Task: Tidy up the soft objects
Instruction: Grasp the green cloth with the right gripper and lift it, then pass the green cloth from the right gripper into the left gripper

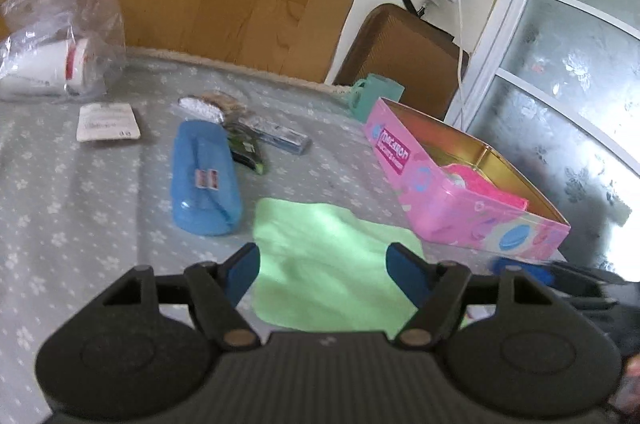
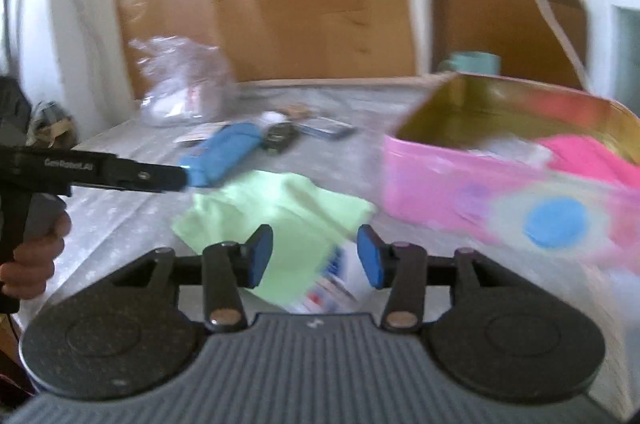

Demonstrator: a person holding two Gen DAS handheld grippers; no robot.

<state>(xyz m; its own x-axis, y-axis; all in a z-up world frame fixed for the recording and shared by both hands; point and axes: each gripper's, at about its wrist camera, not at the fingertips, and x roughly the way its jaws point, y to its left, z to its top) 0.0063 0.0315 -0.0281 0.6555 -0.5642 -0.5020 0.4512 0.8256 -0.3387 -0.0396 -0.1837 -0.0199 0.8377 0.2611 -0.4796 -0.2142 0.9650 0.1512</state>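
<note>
The left wrist view looks forward from behind its tool [image 1: 322, 264], low over the table [image 1: 80, 192], facing the back wall, with the green cloth [image 1: 336, 264] close below. The right wrist view sits behind its own tool [image 2: 314, 256], equally low, facing the same wall, blurred. Both share the green cloth, blue case [image 1: 204, 176] and pink tin [image 1: 460, 192].

Light green cloth [image 1: 332, 260], pink tin [image 1: 460, 192] (gold inside), blue case [image 1: 204, 176], grey flower-print tablecloth [image 1: 60, 204]
</note>
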